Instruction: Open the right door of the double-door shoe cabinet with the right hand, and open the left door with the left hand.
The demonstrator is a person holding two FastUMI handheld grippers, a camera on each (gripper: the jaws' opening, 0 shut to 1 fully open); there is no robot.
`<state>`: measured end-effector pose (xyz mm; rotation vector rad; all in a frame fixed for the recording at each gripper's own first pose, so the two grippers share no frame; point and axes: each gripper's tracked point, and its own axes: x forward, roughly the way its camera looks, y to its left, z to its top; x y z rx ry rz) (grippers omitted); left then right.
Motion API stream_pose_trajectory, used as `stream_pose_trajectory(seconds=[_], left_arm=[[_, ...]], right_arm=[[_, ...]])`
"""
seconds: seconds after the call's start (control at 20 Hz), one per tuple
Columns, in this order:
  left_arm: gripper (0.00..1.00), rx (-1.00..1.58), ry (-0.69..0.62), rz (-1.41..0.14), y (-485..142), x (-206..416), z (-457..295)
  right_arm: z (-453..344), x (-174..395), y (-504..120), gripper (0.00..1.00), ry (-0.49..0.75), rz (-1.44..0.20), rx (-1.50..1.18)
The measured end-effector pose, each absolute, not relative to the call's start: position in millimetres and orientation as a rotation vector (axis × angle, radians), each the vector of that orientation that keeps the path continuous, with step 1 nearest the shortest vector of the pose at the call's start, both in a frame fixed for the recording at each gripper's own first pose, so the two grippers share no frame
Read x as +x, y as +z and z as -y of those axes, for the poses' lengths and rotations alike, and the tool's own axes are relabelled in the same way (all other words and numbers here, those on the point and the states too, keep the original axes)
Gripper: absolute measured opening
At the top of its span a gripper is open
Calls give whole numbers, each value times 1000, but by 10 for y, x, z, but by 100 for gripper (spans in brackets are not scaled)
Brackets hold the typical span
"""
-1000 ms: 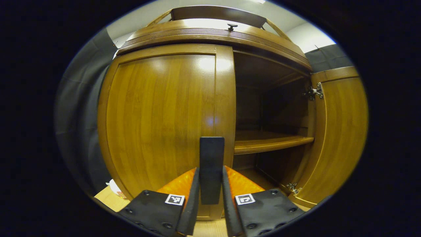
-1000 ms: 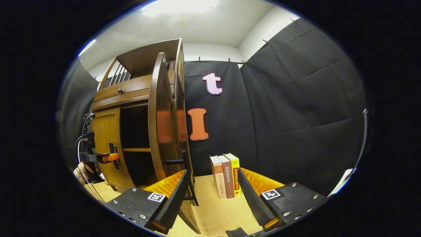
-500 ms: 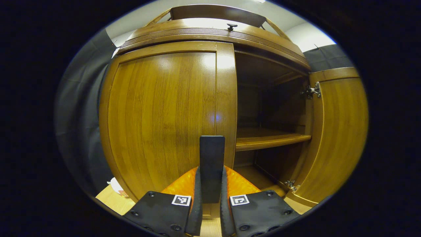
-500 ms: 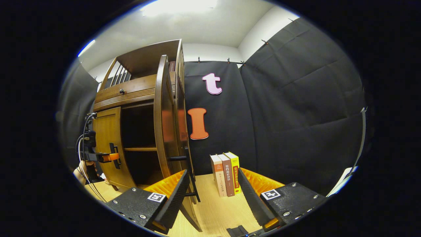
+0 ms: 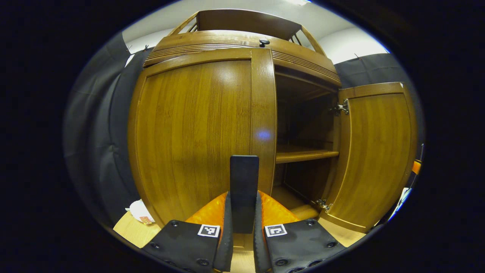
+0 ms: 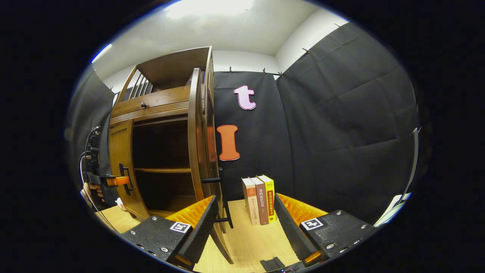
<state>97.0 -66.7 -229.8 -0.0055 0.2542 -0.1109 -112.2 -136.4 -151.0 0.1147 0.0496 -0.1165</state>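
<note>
Here the left door (image 5: 197, 132) of the shoe cabinet (image 5: 242, 38) stands straight ahead of the left gripper (image 5: 244, 231) in the left gripper view, with its dark vertical handle (image 5: 244, 189) rising between that gripper's two fingers. Both fingers press on the handle's sides, so the gripper is clamped on it. Whether the door has left the frame cannot be told from this angle; its free edge lies close against the central stile.

Right of the handle, the cabinet interior is exposed: a shelf (image 5: 305, 154) crosses it at mid-height. The right door (image 5: 375, 155) is swung wide open, its inner face turned toward the camera, with one hinge (image 5: 343, 108) near its top and another (image 5: 322, 204) near its bottom. A small knob (image 5: 264, 41) sits on the drawer band above the doors. A crumpled white item (image 5: 139, 210) lies on the tabletop (image 5: 129, 231), low and left of the gripper.

In the right gripper view, the right gripper (image 6: 242, 223) hangs with its fingers spread apart, holding nothing. The right door's edge (image 6: 197, 151) stands just ahead and left of its left finger, its handle (image 6: 223, 197) projecting close beside that finger, not touching. Three upright books (image 6: 259, 201) stand ahead between the fingers, against the black cloth wall (image 6: 341, 132). Far left, the left gripper (image 6: 121, 181) meets the left door (image 6: 119, 163), a hand (image 6: 93, 189) behind it.
</note>
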Motion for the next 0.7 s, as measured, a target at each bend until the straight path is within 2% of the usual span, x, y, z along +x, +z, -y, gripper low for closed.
stream_pose_trajectory(seconds=[0.05,0.7], left_arm=[[29,-4,-116,-256,-2280,898,643],[29,0,-129,-249,-2087,83,160]], right_arm=[[1346,-1132,-1492,96,-114,-47,119],[959,-1264,-1363,96,-69,-25,101]])
